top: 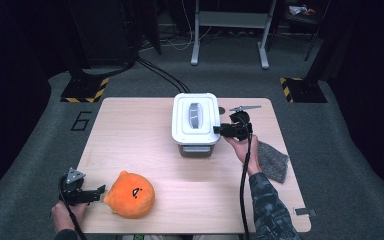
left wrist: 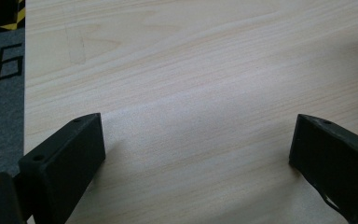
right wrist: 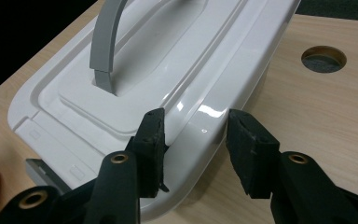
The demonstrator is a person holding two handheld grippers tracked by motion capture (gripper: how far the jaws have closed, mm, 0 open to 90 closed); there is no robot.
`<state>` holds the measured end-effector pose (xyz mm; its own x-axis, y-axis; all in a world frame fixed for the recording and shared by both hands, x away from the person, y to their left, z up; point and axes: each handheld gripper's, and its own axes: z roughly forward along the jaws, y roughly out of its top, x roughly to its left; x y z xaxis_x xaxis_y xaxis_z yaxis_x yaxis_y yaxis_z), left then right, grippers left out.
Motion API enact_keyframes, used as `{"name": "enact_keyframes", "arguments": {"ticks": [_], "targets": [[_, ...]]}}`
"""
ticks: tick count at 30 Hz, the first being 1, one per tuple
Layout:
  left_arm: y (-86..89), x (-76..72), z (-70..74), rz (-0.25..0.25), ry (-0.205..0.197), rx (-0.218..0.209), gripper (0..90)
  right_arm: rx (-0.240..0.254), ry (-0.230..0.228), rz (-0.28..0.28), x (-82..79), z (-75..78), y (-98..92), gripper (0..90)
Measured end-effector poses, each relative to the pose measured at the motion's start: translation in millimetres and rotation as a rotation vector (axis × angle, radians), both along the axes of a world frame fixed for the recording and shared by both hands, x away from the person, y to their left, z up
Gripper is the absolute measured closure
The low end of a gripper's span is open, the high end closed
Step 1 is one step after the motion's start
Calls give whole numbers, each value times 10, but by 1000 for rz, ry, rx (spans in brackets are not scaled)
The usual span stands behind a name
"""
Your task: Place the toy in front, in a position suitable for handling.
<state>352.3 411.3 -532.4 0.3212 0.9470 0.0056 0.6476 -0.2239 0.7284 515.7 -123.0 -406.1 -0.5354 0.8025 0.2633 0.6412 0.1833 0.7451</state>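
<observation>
Nearest the high camera, the left gripper [top: 99, 190] is held low at the table's near left corner, its jaws spread wide with nothing between them; bare table [left wrist: 205, 70] is seen between them in the left gripper view. Just beside its tips lies an orange plush toy [top: 130, 194], close but with contact not discernible. The right gripper [right wrist: 193, 140] is held against the right rim of the white lidded box [top: 195, 122]. Its jaws straddle the lid [right wrist: 168, 84] edge, one pad lying on the lid's top surface, the other standing apart from the outer side with a visible gap, so the rim is bracketed but not clamped. A grey handle [right wrist: 106, 42] is seen arching over the middle of the lid. The box stands at the middle of the table's far half. Right of the gripping hand, a grey cloth [top: 273, 161] lies at the table's right edge. A round hole [right wrist: 324, 58] in the tabletop is seen just beyond the box.
</observation>
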Motion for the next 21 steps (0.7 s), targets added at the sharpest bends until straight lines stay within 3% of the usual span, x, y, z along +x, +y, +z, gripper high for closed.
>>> {"name": "enact_keyframes", "arguments": {"ticks": [14, 21], "targets": [[0, 0, 0, 0, 0, 0, 31, 16, -2, 25, -29, -25, 200, 535], [0, 0, 0, 0, 0, 0, 31, 35, 23, 36, -48, -40, 321, 483]]}}
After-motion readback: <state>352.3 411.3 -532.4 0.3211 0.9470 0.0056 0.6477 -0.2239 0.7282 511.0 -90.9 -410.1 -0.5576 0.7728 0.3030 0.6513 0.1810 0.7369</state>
